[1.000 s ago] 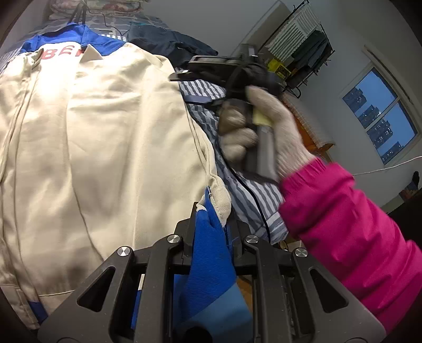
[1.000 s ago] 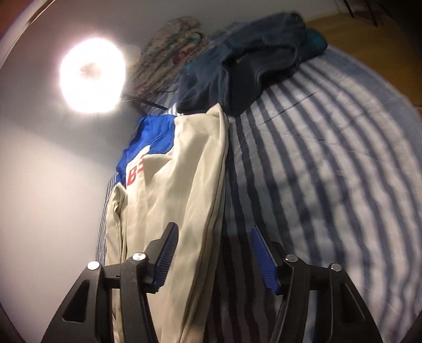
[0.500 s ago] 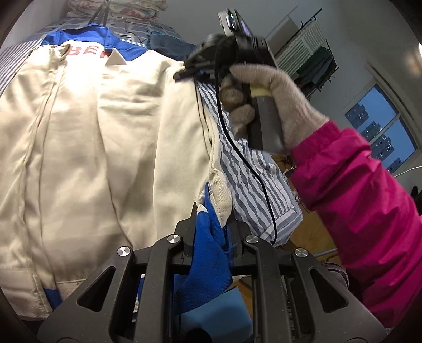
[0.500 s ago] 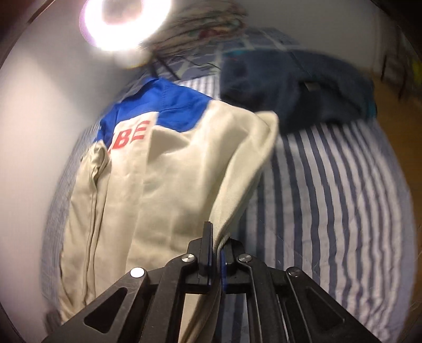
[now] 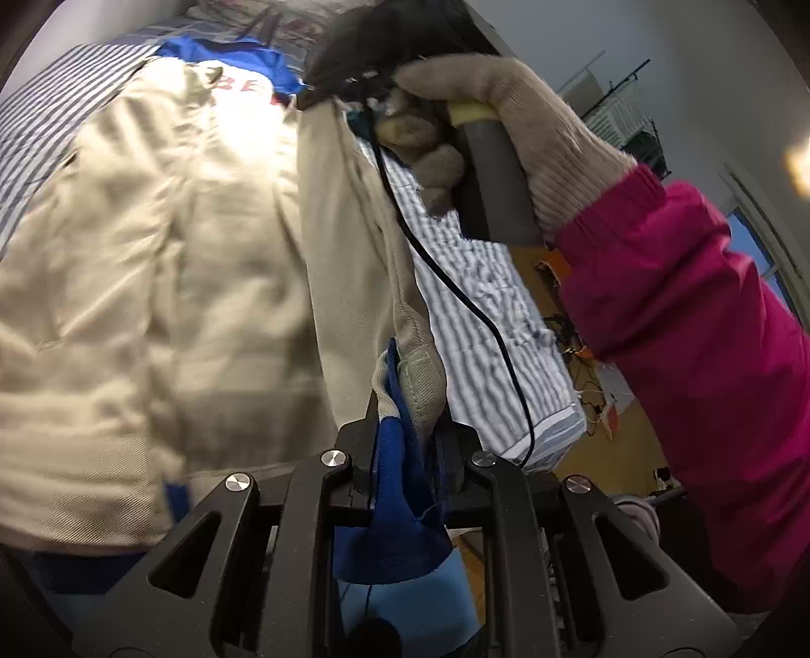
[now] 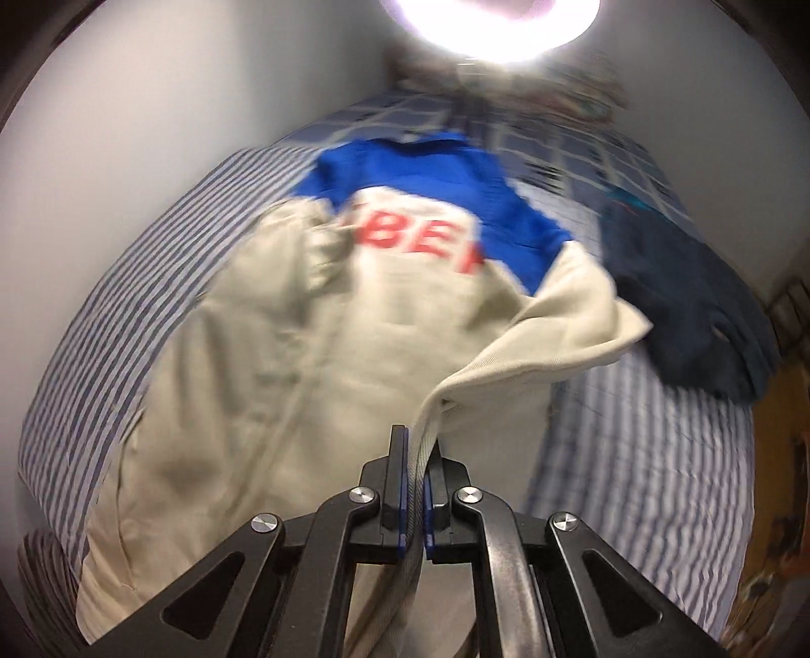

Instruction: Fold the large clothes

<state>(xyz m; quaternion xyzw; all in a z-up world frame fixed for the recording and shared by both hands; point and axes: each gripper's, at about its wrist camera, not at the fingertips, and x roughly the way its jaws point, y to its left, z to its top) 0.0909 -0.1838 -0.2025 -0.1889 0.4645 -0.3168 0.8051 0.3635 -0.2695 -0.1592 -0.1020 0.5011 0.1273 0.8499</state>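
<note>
The cream jacket (image 6: 263, 384) lies across the striped bed (image 6: 653, 455), spreading from centre toward nine o'clock. Its lifted side could sag or slip if the hands pull unevenly. The right gripper (image 6: 414, 486) pinches its cream edge; the left gripper (image 5: 405, 445) clamps the blue cuff (image 5: 400, 501). Motion blur smears the jacket's lettering, and the hem is cut off at six o'clock.

Right gripper (image 6: 415, 486): jaws pinched tight on the jacket's cream edge
Jacket (image 6: 283, 364): cream, blue shoulders, red letters, on striped bedsheet (image 6: 648, 486)
Dark garment (image 6: 678, 314): at jacket's right
Lamp (image 6: 491, 20): glaring overhead
</note>
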